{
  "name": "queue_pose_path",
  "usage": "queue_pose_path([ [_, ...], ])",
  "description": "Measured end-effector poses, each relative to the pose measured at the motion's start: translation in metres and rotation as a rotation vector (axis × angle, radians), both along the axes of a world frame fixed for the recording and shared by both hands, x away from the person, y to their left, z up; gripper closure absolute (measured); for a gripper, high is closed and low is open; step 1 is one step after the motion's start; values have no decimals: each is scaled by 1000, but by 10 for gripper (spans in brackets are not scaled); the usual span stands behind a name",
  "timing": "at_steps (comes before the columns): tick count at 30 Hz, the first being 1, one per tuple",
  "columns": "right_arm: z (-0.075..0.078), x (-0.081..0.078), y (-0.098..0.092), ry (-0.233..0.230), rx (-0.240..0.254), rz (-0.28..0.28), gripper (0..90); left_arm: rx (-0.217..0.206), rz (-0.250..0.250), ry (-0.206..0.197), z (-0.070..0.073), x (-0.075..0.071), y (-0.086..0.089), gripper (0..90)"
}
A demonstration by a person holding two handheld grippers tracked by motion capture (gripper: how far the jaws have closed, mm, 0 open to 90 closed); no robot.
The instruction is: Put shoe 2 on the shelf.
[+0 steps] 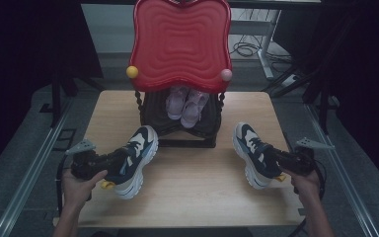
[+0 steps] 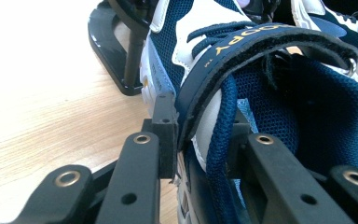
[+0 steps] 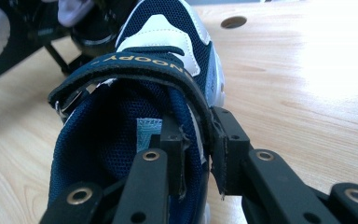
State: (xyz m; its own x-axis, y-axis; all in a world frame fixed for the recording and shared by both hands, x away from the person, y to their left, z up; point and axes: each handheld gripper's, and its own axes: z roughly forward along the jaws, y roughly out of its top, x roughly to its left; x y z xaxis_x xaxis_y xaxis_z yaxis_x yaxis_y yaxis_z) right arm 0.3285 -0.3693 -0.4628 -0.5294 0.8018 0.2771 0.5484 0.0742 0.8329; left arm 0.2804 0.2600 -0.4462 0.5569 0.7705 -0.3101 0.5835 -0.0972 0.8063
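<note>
Left gripper [image 1: 109, 163] clamped on left sneaker's [image 1: 134, 159] collar — right gripper [image 1: 275, 160] likewise on right sneaker [image 1: 250, 153].

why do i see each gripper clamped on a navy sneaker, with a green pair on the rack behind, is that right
Not quite: the pair on the rack is pink, not green, as the high view shows. The left gripper and right gripper do each clamp a navy sneaker.

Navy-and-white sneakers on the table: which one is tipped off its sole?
The navy-and-white sneaker in the left gripper, at the wooden table's left. It leans over, white sole edge showing; the right gripper's sneaker sits flat.
</note>
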Motion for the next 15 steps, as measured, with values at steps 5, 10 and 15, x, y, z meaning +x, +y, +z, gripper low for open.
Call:
queue_pose_path([
  [5, -1, 0, -2, -21, 44, -18, 752, -46, 35, -34, 1, 1, 13, 737],
  [10, 2, 0, -2, -42, 72, -24, 751, -98, 53, -59, 4, 3, 27, 738],
  [15, 8, 2, 0, -64, 103, -28, 750, -142, 88, -67, 9, 7, 44, 738],
])
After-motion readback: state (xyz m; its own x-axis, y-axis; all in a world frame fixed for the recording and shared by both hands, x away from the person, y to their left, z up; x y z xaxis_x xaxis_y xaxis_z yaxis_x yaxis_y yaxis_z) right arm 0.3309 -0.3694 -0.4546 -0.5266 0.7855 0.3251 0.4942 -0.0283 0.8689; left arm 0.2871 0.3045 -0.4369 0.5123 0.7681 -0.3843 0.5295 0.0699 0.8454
